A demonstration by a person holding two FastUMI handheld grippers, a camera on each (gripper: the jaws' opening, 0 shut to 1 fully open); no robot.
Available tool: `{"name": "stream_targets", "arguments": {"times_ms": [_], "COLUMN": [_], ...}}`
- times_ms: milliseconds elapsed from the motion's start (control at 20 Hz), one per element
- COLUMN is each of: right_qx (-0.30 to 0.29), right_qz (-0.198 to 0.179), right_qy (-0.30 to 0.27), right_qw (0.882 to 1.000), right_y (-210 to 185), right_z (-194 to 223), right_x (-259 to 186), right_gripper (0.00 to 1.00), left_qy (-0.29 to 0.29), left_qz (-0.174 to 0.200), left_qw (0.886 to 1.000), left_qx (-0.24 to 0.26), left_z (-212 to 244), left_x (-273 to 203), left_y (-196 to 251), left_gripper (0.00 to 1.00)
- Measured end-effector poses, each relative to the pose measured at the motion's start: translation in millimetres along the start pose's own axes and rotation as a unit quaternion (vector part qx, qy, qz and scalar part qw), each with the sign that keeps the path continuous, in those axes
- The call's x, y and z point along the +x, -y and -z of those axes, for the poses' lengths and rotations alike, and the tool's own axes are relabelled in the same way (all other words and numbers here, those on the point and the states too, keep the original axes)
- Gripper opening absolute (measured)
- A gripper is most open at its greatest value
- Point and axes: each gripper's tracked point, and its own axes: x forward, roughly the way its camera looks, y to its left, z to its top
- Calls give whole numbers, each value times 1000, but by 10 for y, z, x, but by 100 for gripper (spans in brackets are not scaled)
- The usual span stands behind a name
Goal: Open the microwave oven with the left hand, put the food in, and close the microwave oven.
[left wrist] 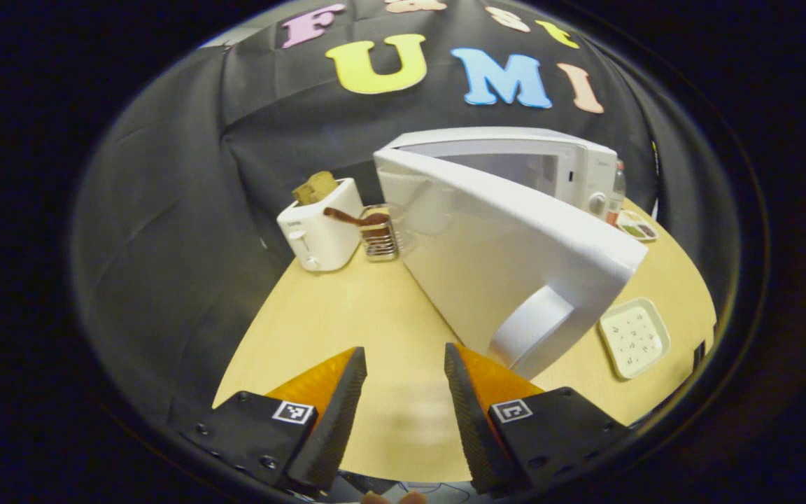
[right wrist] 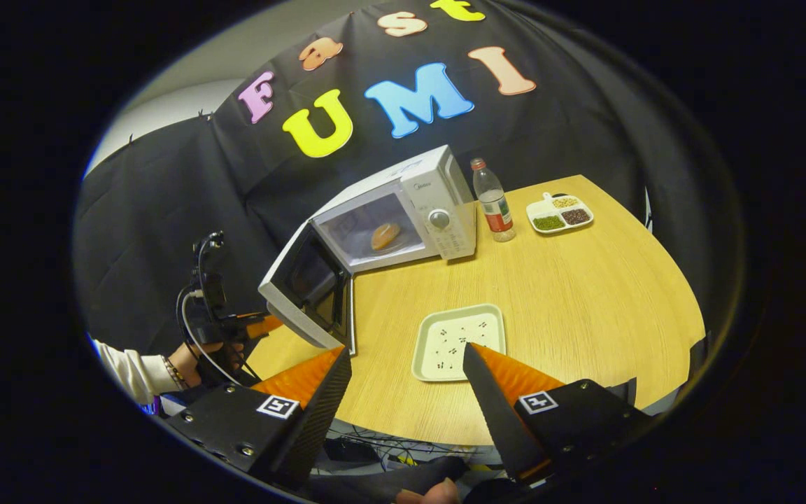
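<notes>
Both grippers, our left gripper (left wrist: 404, 381) and right gripper (right wrist: 406, 381), are gaping wide, holding nothing. We are seeing the white microwave oven (right wrist: 438, 189) at upper centre, its door (right wrist: 301, 287) swinging open, a bun (right wrist: 385, 236) sitting inside. Nearer, the square tray (right wrist: 455, 343) is holding only dark specks. We are finding the toaster's (left wrist: 319, 234) contents hard to identify.

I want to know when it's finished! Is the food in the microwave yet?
Yes. The bun already sits inside the microwave, and the tray on the table is empty. Both hand-held grippers, left and right, are open and hold nothing. The door stands open, so closing it is left.
</notes>
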Motion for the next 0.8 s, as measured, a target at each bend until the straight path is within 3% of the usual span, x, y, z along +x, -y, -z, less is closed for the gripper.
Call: {"name": "stream_targets", "arguments": {"times_ms": [250,350,800], "right_qx": [43,42,53], "right_qz": [43,67,158], "right_qy": [-3,-8,-16], "right_qw": [998,997,986], "right_y": [148,198,281], "right_z": [-121,-96,32], "right_x": [270,388,617], "right_gripper": [98,98,98], "left_qy": [34,53,91], "left_qz": [73,103,188], "left_qw": [993,989,970], "left_qx": [83,95,122], "left_z": [-497,-695,-1199], "left_x": [221,350,1055], "left_y": [647,852,1353], "left_gripper": [77,82,84]}}
